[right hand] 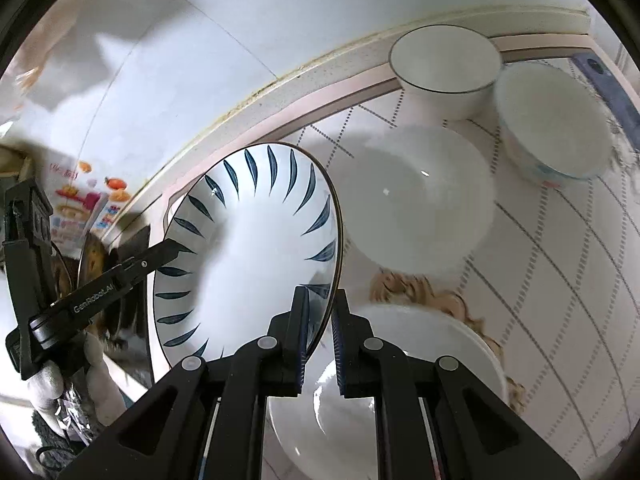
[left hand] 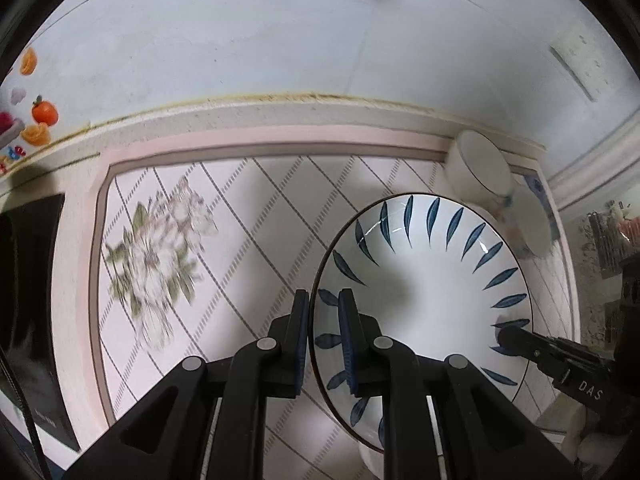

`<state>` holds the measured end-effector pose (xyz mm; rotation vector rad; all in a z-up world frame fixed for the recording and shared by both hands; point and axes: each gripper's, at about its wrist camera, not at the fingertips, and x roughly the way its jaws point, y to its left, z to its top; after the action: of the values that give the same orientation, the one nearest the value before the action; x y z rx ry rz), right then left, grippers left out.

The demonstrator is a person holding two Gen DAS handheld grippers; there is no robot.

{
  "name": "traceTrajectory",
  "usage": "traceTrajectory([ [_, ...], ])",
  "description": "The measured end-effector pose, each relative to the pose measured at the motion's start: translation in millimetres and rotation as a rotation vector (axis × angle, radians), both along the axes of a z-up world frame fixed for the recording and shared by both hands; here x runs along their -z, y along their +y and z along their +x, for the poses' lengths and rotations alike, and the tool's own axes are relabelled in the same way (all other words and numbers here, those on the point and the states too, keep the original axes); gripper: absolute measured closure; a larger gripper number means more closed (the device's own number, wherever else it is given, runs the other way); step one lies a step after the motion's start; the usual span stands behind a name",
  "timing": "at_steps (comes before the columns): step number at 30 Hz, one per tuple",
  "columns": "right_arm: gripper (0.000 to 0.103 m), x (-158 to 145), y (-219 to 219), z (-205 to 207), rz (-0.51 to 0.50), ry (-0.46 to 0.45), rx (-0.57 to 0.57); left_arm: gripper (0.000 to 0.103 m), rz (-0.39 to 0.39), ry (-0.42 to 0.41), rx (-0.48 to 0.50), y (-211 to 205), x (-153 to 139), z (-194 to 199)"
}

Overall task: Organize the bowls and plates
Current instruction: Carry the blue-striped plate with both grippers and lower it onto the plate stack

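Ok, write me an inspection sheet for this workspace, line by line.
Surface: counter under a mat with a diamond grid and a flower print.
Job's things: leaf plate held tilted off the mat; white plate flat on the mat; plate stack below the right hand-held gripper; two bowls by the wall.
Clutter: fruit sticker on the wall; dark slab at the mat's left.
Grippers: left hand-held gripper and right hand-held gripper each clamp the leaf plate's rim, on opposite sides.
Cables: thin black cable across the slab.
Surroundings: tiled wall, stained seam at the counter.
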<state>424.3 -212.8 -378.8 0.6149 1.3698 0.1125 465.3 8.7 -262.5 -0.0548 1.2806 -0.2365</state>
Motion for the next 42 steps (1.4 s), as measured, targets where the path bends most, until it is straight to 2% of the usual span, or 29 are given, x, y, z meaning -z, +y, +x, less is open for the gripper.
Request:
traceTrajectory([
  [8,0.091,-12,-28,-64,-0.014,0.015,-0.054,0.090,-0.015,0.051,-0.010,-24,18,-56],
  [18,0.091,19,-51,-114,-0.007,0.074,-0.086,0.090,0.018,0.106,-0.005,-47,50,-92],
  [28,0.091,40,-66,-126,-0.006,0.084,-0.118,0.090,0.063,0.130,-0.015,-60,71,-100],
  [36,0.091,51,-64,-121,-0.009,0.085,-0.162,0.090,0.112,0.102,-0.049,-65,70,-106],
  [42,0.091,53,-58,-117,-0.013,0.082,-0.207,0.090,0.114,0.094,-0.088,-62,71,-110],
])
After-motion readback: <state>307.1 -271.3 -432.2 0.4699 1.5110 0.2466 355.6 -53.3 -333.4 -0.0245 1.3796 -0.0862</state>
